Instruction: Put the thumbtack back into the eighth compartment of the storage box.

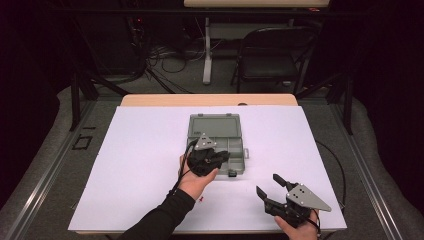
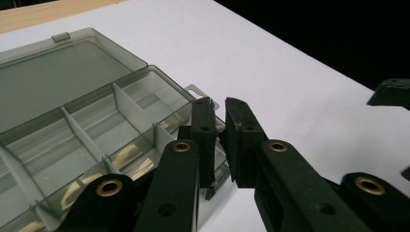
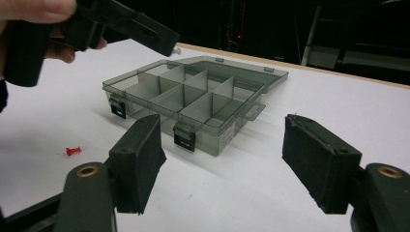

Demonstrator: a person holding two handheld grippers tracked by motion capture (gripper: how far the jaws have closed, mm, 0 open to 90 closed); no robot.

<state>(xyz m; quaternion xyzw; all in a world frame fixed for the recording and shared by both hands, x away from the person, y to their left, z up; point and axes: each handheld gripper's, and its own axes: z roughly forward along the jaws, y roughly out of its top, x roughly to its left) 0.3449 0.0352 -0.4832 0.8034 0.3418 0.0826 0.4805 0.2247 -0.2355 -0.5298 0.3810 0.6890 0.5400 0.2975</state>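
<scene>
The open compartment box (image 1: 216, 144) at mid-counter (image 1: 140, 150) looks light, stiff and slippery, best gripped by a side wall; left gripper (image 1: 223, 156) fingers clenched over it, right gripper (image 1: 269, 187) fingers released

The open box (image 1: 216, 142) sits mid-table, its dividers splitting the tray. A red pin (image 1: 201, 199) lies near the front edge. White sheet (image 1: 140, 165) lies bare on both sides.
</scene>
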